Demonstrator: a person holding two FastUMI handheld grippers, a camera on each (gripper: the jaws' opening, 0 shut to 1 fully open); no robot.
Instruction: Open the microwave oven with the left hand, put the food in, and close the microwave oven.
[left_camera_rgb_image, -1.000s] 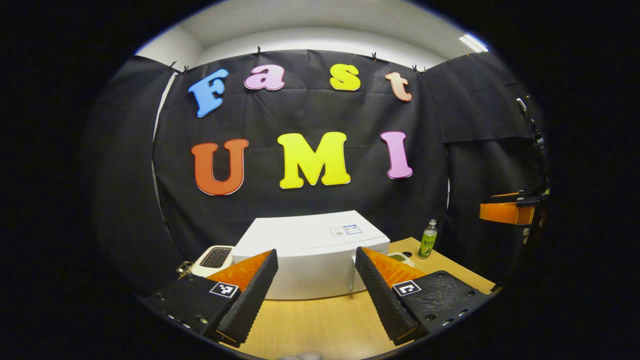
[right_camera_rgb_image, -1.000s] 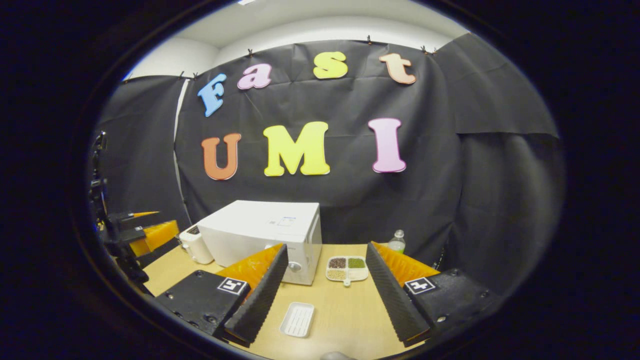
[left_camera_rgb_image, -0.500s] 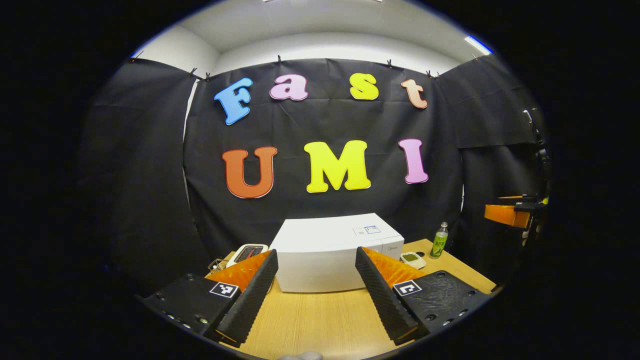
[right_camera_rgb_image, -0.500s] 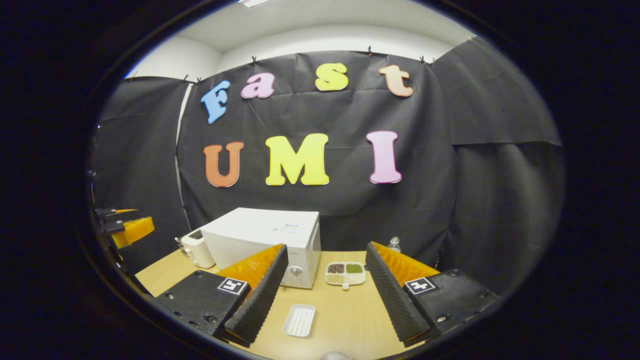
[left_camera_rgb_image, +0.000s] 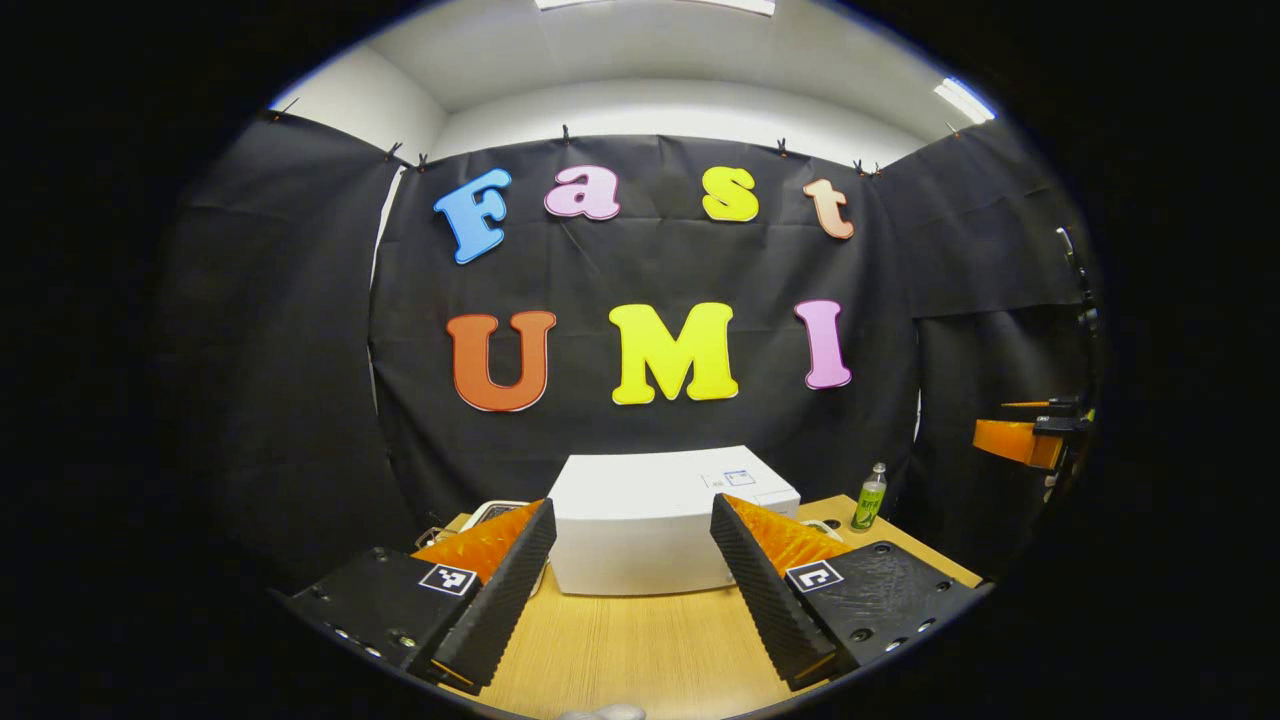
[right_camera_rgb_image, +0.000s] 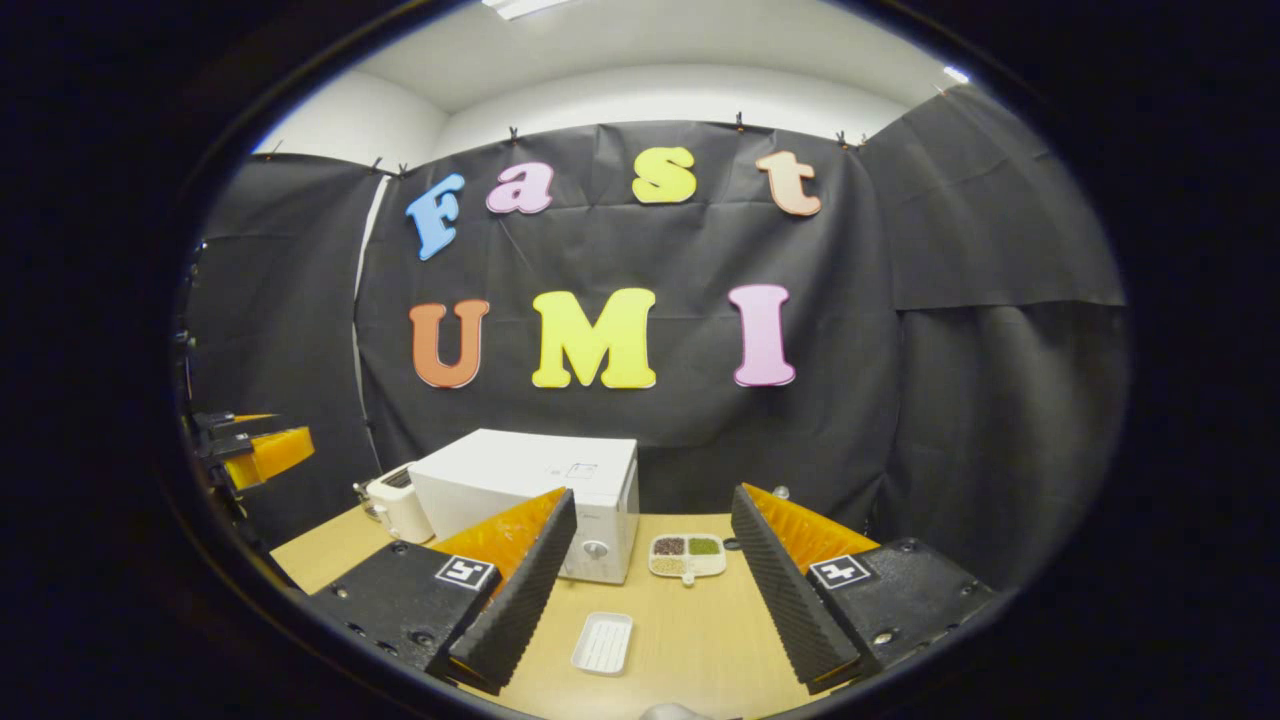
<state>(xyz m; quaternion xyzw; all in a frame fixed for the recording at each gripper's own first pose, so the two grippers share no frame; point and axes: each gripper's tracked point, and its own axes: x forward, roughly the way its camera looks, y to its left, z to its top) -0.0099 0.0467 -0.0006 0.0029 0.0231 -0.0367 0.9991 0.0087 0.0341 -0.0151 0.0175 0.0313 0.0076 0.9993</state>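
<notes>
A white microwave oven (left_camera_rgb_image: 650, 520) stands at the back of the wooden table, door shut; in the right gripper view the microwave oven (right_camera_rgb_image: 540, 490) shows its knob side. To its right lies a white divided dish of food (right_camera_rgb_image: 687, 557) with dark, green and pale portions. My left gripper (left_camera_rgb_image: 630, 640) hangs open above the table's front, well short of the oven, nothing between its fingers. My right gripper (right_camera_rgb_image: 655, 640) is open too, held back from the dish. The left gripper's orange finger (right_camera_rgb_image: 265, 452) shows far left; the right gripper's orange finger (left_camera_rgb_image: 1015, 440) shows far right.
A small white ribbed tray (right_camera_rgb_image: 603, 642) lies on the table (right_camera_rgb_image: 690, 640) in front of my right gripper. A white toaster (right_camera_rgb_image: 398, 505) stands left of the oven. A green-labelled bottle (left_camera_rgb_image: 868, 497) stands at the back right.
Both views have tilted upward and pulled back a little: the oven, dish and tray sit lower and smaller in view. Both grippers stay open.
</notes>
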